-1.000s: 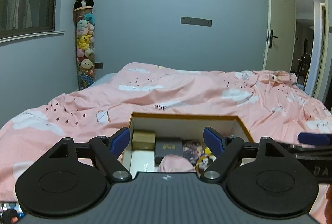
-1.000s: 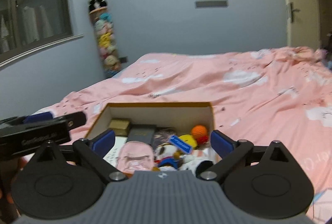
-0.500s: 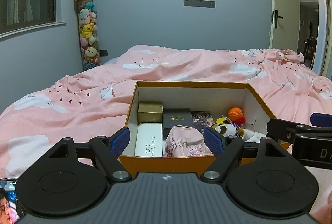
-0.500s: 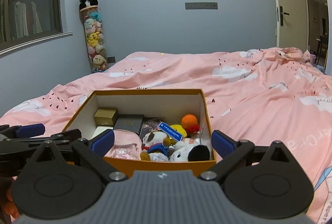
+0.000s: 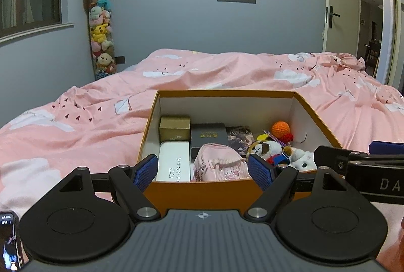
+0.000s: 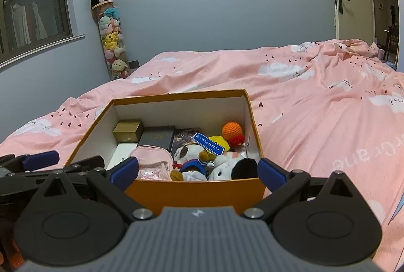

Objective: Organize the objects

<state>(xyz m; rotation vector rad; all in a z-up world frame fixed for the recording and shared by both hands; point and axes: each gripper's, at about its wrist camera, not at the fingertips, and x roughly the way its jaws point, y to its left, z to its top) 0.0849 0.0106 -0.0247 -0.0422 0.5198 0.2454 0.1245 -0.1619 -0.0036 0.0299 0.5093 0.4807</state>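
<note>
Box (image 5: 202, 192) on the bed (image 5: 75, 130), straight ahead of both tools. Inside, far left: small case (image 5: 174, 128), long case (image 5: 173, 164) nearer. Centre: flat box (image 5: 208, 135) behind, little backpack (image 5: 219, 166) in front. Right: plush toys (image 6: 202, 161) piled, knitted ball (image 6: 232, 130) behind them. Toy column (image 5: 101, 29) beyond, far left against the wall.

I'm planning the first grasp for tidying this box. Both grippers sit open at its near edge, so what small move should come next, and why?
Probably ease the left gripper forward and down over the pink mini backpack. It lies nearest, right behind the orange box's near wall, between the open fingers, on top and uncovered. The right gripper faces jumbled plush toys, a harder pick.
</note>
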